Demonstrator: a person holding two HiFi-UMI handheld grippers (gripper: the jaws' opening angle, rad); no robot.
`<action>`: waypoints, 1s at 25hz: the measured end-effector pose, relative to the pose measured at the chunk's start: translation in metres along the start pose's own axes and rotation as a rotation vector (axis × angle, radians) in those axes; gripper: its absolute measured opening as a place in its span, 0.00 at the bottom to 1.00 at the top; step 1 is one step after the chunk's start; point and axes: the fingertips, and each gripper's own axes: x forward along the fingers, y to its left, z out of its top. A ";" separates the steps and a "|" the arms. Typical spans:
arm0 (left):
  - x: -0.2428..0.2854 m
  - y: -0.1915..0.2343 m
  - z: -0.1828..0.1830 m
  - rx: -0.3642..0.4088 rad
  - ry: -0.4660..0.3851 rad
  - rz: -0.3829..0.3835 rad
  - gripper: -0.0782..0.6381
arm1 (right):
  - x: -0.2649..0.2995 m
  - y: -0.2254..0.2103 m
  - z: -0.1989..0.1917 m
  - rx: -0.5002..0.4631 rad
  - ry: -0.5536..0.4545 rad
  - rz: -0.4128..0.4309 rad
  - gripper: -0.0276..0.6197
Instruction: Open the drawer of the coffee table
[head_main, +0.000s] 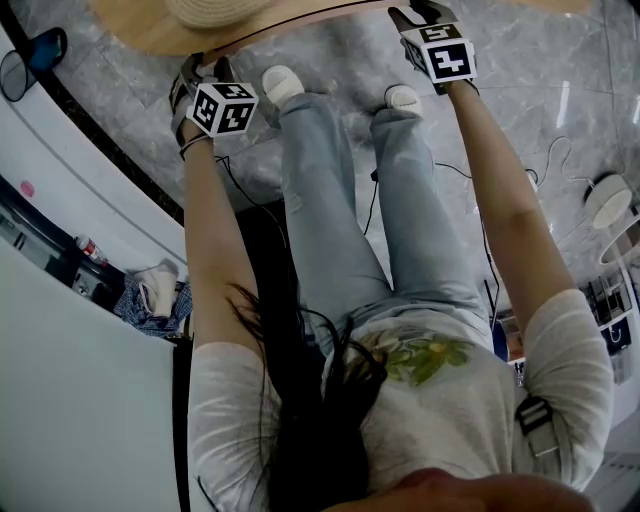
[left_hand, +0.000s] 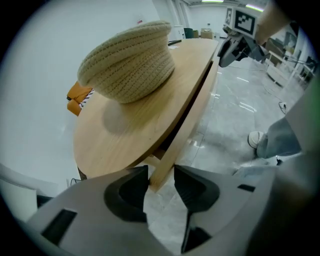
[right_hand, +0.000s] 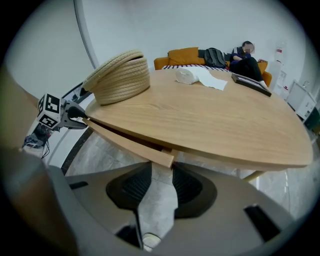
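The left gripper is closed on the near end of the drawer front, with wood filling the narrow space between its jaws. The curved front stands slightly proud of the coffee table, with a dark slit under the top, so the drawer looks barely started. A straw hat sits on the table above that end. Further right, the right gripper has its jaws drawn in to a slim gap at the front's other end. They appear to pinch only the corner, by the very tips. That thin hold seems the likeliest to slip off when pulled. If one end is pulled harder than the other, the long front could also rack and jam. The person's shoes stand just beside the table edge, where the drawer would probably run out. Only the head view shows those shoes and both grippers at the edge together. Only the left gripper view shows the slit along the drawer's whole length. Only the right gripper view shows the far tabletop, with a white cloth on it and an orange sofa beyond.
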 end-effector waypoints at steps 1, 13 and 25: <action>0.000 -0.001 0.000 0.013 0.002 -0.008 0.34 | 0.000 0.000 0.000 -0.001 0.002 -0.002 0.26; -0.007 -0.016 -0.011 0.017 0.027 -0.056 0.33 | -0.007 0.005 -0.016 -0.026 0.041 -0.003 0.24; -0.013 -0.030 -0.018 0.003 0.048 -0.070 0.33 | -0.014 0.008 -0.030 -0.063 0.081 0.008 0.22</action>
